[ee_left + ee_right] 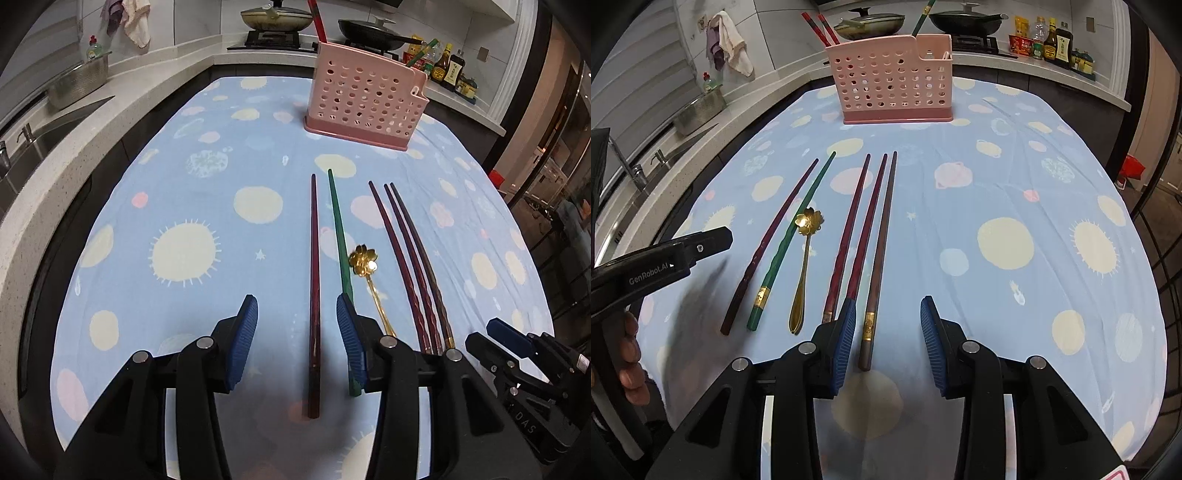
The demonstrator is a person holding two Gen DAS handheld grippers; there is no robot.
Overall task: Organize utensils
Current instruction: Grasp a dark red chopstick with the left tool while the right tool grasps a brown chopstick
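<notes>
- Left hand-held gripper (297, 321) is hovering released, pads apart, astride the dark red chopstick (314, 295) without touching it.
- Right hand-held gripper (888, 325) is hovering released over the brown chopstick (881, 258).
- Green chopstick (792, 240), gold spoon (803, 266) and two more red chopsticks (857, 236) are lying side by side on the worktop (1015, 177).
- Pink holder (892, 83) is standing at the far end, with chopsticks in it.
</notes>
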